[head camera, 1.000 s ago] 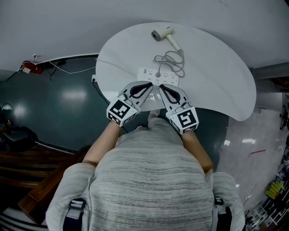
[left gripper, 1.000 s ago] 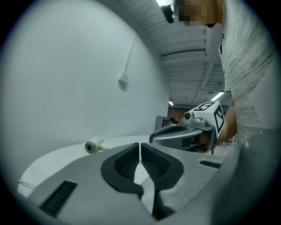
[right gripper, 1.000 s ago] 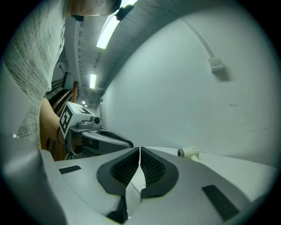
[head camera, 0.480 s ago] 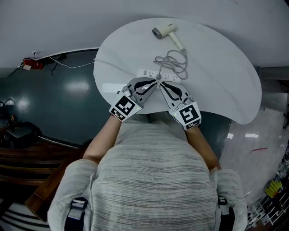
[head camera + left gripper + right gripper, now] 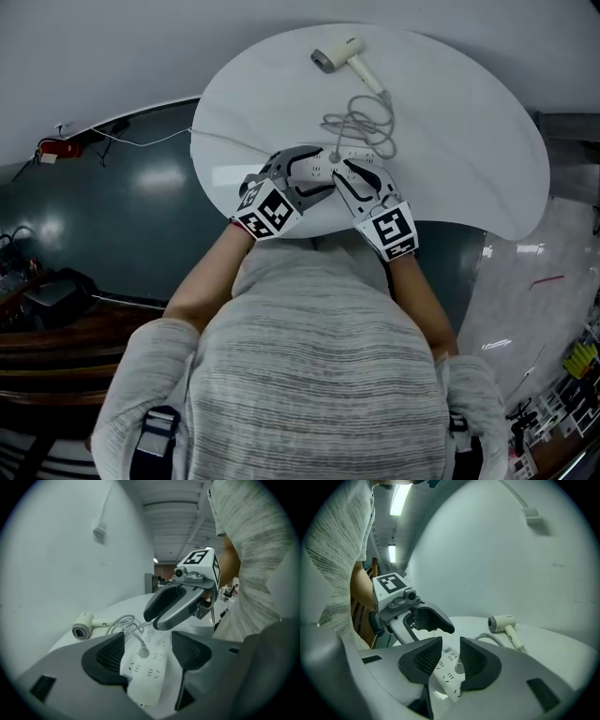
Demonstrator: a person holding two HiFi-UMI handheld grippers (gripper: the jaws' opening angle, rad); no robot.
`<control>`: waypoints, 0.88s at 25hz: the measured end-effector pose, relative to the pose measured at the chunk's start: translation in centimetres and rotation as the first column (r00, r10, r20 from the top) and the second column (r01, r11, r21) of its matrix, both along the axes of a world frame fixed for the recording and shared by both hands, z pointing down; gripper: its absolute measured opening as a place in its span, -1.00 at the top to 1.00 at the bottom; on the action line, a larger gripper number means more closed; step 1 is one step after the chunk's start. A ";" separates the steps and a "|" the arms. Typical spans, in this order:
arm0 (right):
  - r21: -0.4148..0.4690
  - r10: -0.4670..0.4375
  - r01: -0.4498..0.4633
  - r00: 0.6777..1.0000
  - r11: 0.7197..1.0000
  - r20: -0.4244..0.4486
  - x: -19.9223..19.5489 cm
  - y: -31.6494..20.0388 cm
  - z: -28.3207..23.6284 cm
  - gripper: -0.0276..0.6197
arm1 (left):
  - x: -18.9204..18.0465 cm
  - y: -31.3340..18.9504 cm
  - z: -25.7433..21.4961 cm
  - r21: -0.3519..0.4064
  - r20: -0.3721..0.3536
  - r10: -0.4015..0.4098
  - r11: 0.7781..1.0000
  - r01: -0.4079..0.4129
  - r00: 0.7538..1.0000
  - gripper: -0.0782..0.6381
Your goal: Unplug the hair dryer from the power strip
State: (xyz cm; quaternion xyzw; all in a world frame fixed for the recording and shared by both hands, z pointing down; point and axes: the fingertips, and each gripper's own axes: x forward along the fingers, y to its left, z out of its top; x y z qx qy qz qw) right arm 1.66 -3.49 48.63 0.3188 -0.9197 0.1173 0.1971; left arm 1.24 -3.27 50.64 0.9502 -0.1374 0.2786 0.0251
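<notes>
Both grippers are coming down to the table's (image 5: 469, 141) near edge, jaws just opening: left gripper (image 5: 147, 653) is straddling the power strip (image 5: 140, 677), right gripper (image 5: 451, 658) the plug (image 5: 459, 667) (neither's gripping); hair dryer (image 5: 342, 54) is lying nr far edge.

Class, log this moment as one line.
left hand-held gripper: just opening, strip between | right hand-held gripper: just opening, plug between | plug: in strip | dryer: untouched

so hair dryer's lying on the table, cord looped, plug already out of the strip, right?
No: the plug is still seated in the power strip, as the left gripper view shows. The hair dryer does lie on the table, cord looped.
</notes>
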 end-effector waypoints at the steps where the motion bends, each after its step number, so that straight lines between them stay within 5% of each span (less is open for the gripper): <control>1: -0.012 0.007 -0.007 1.000 1.000 -0.008 0.0 -0.1 0.5 0.57 | 0.0 0.0 0.8 0.007 0.030 0.030 1.000 -0.031 0.999 -0.10; 11: -0.092 0.034 -0.043 0.994 0.995 -0.105 -0.3 -0.9 4.4 0.50 | 0.2 -0.3 6.2 -0.009 0.209 0.204 0.978 -0.206 0.957 -0.42; 22: -0.170 -0.001 -0.037 0.975 0.985 -0.221 -0.7 -1.6 8.0 0.49 | 1.3 -0.8 9.8 -0.064 0.284 0.249 0.969 -0.240 0.926 -0.47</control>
